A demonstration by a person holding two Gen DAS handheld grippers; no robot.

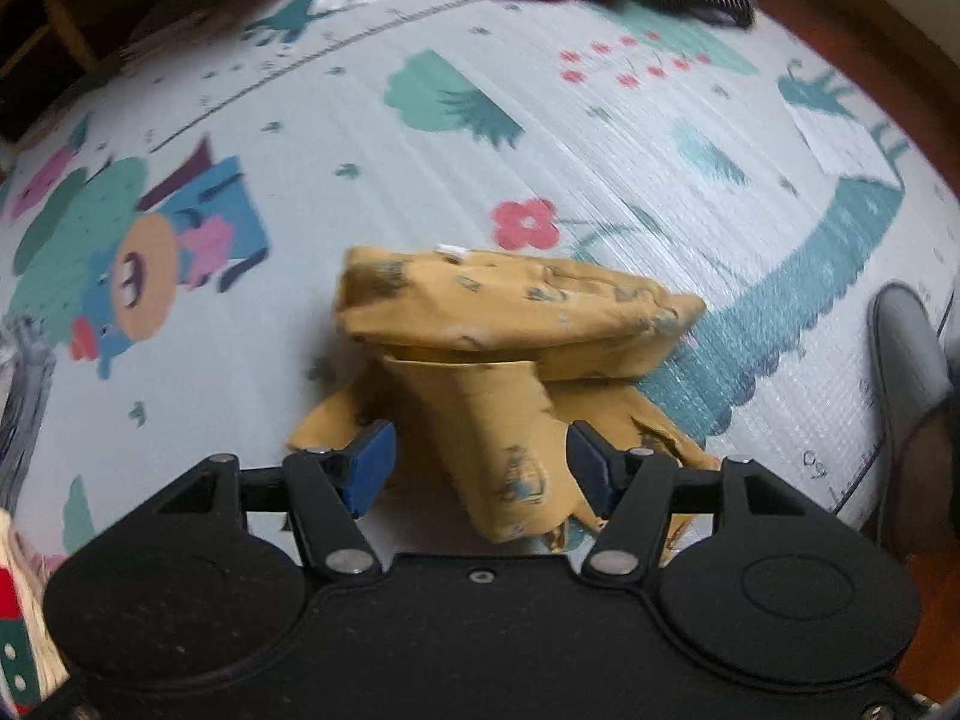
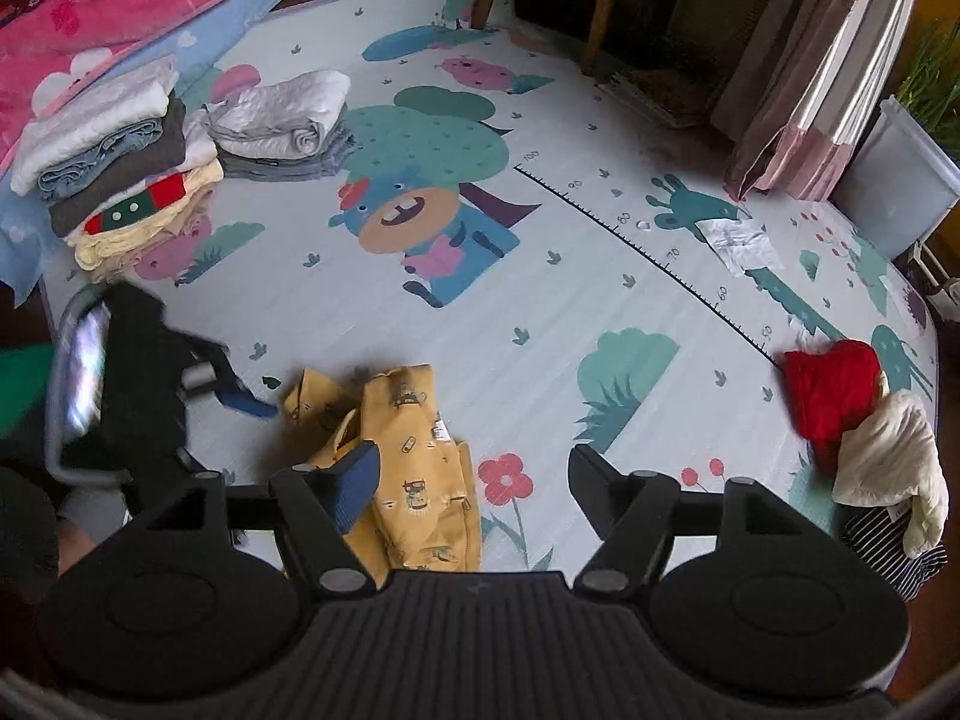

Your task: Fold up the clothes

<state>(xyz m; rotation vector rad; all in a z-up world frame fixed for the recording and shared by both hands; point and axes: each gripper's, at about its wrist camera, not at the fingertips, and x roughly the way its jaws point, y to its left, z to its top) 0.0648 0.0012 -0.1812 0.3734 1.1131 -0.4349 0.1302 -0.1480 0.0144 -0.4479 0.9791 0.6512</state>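
Note:
A yellow printed garment (image 1: 510, 324) lies partly folded on the play mat, a sleeve or leg (image 1: 498, 438) trailing toward me. My left gripper (image 1: 480, 465) is open, its blue pads on either side of that trailing part without pinching it. In the right wrist view the same garment (image 2: 414, 456) lies on the mat at lower left. My right gripper (image 2: 474, 480) is open and empty above the garment's right edge. The left gripper (image 2: 180, 384) shows there to the garment's left.
Two stacks of folded clothes (image 2: 120, 168) (image 2: 282, 126) sit at the mat's far left. A heap of unfolded clothes, red (image 2: 831, 390), cream and striped, lies at the right edge. A grey slipper (image 1: 912, 360) is at the right. Chair legs (image 2: 594, 24) and a curtain (image 2: 798, 90) stand behind.

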